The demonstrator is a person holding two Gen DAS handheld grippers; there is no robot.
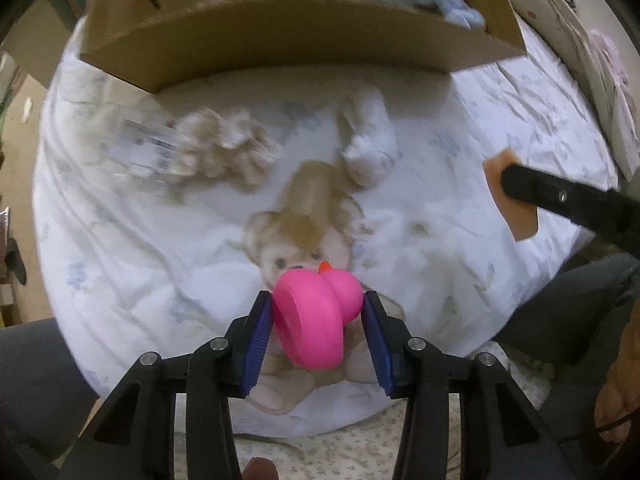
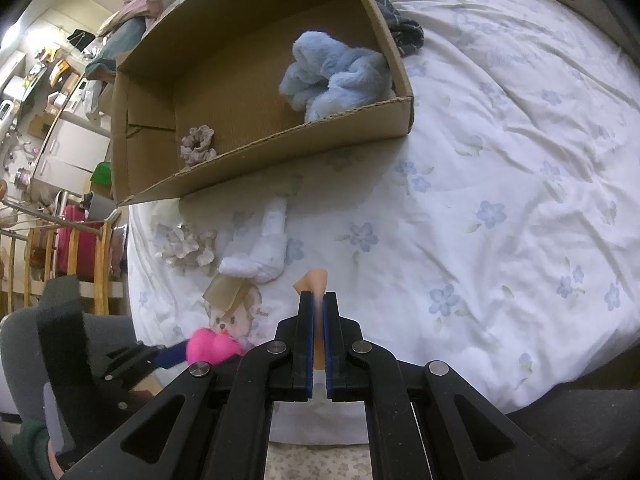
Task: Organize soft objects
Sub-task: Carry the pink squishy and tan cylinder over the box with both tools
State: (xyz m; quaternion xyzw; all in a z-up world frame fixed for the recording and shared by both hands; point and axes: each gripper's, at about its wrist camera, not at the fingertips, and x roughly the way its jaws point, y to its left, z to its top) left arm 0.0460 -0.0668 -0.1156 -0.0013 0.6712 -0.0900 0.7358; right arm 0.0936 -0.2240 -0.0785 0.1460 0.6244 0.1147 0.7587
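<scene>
My left gripper [image 1: 317,300] is shut on a pink rubber duck [image 1: 316,316] with an orange beak, held above the bed; it also shows in the right wrist view [image 2: 212,350]. My right gripper [image 2: 319,298] is shut on a thin peach soft pad [image 2: 314,282], which also shows in the left wrist view [image 1: 510,196]. A cardboard box [image 2: 280,136] lies open on the bed and holds a blue fluffy item [image 2: 334,76] and a small beige scrunchie [image 2: 198,146]. On the bed lie a cream scrunchie [image 2: 186,246] and a white rolled sock [image 2: 268,248].
The white floral quilt [image 2: 500,200] has a printed bear [image 1: 296,232] under the duck. A dark cloth [image 2: 400,28] lies behind the box. Wooden rails and a red bag [image 2: 76,240] stand left of the bed. My grey-clad legs [image 1: 36,380] are at the near edge.
</scene>
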